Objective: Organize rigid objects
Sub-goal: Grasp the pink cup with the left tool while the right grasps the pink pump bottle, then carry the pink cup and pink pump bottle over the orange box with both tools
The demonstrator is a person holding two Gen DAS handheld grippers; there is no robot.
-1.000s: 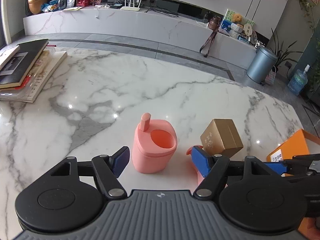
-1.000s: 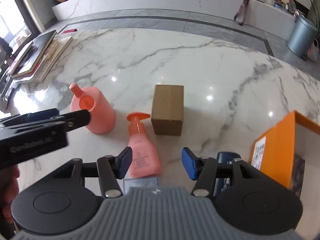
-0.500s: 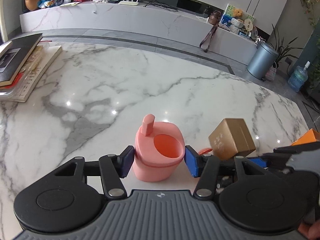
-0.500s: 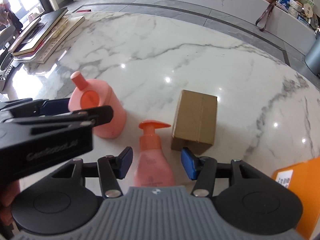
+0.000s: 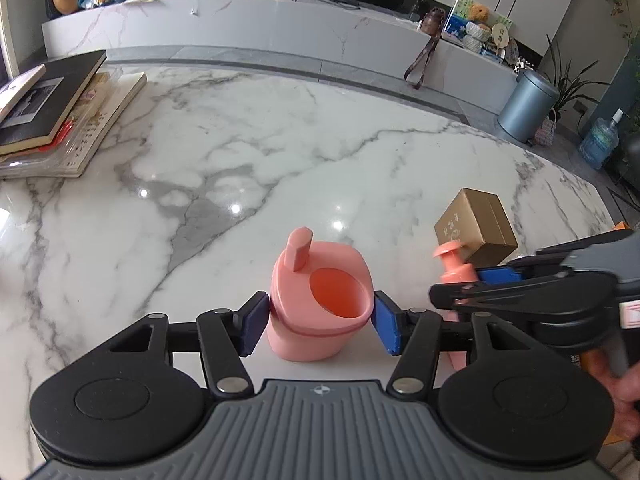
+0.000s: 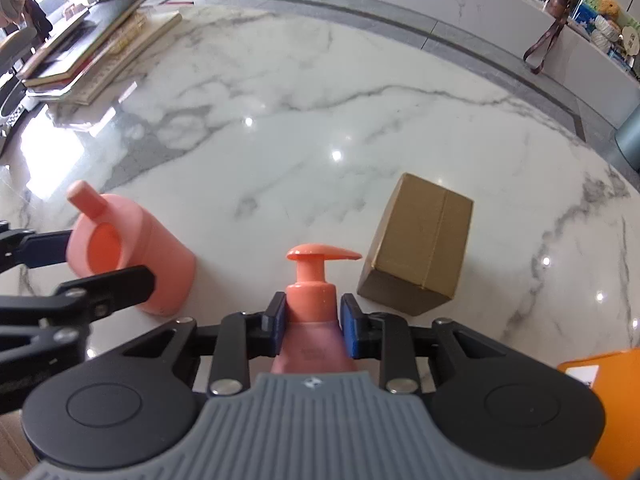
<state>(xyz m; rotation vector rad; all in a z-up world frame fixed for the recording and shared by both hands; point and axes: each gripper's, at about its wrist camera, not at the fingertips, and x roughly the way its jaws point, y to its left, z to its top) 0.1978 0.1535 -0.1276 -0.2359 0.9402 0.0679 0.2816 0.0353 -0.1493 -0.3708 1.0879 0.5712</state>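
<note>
Pink pump bottle point(image 6: 313, 320) on the marble table point(image 6: 280, 120): right gripper point(image 6: 313, 320) jaws just closed, pads clamping its neck. Left gripper point(image 5: 318, 320) w/ pads hugging the pink cup point(image 5: 318, 300) beside it. Gold box point(image 6: 420, 244) untouched, nothing sorted yet. Box print & bottle label unreadable.
</note>
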